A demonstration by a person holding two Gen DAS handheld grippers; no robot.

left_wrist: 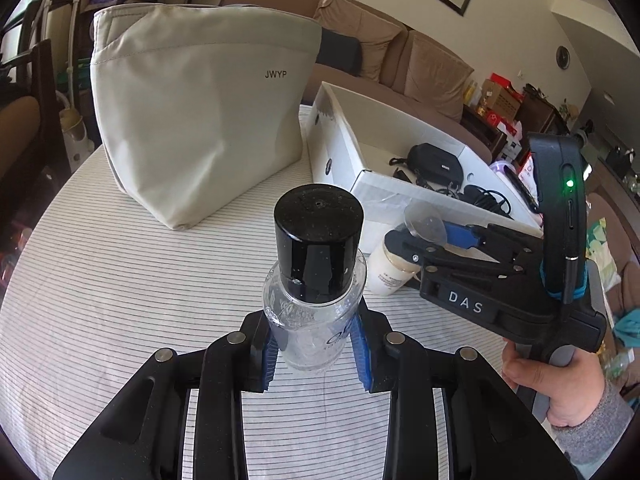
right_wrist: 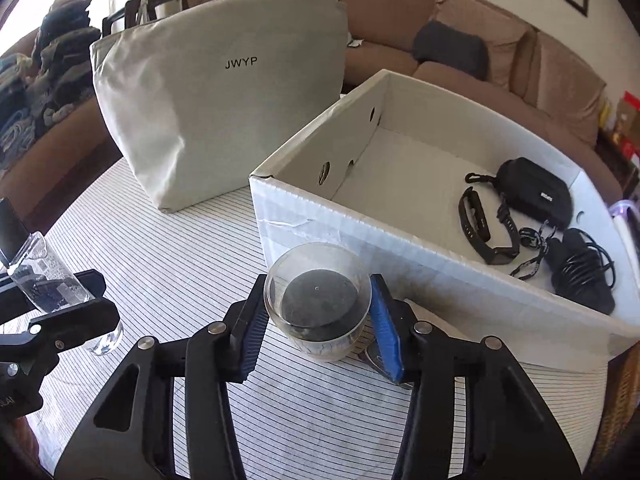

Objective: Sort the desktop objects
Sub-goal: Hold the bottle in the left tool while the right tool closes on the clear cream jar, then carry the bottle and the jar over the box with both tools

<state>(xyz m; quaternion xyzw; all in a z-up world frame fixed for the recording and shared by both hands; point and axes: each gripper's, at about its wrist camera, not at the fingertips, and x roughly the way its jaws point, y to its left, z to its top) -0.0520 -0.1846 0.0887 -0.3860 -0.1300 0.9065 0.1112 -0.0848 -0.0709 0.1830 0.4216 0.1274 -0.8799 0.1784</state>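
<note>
Left hand-held gripper (left_wrist: 314,346) squeezes clear bottle (left_wrist: 310,320) with black cap, upright, above striped bench (left_wrist: 120,280). Right hand-held gripper (right_wrist: 316,320) squeezes small jar (right_wrist: 318,300) with clear lid, near bench middle. Only left view shows person's hand (left_wrist: 556,384) on right handle. Only right view shows watch (right_wrist: 486,228) beside pouch (right_wrist: 536,192) and cable (right_wrist: 580,272) inside white box (right_wrist: 360,236). Grey bag (right_wrist: 224,96) stands behind, left of box. Brown sofa (right_wrist: 400,12) far back.
</note>
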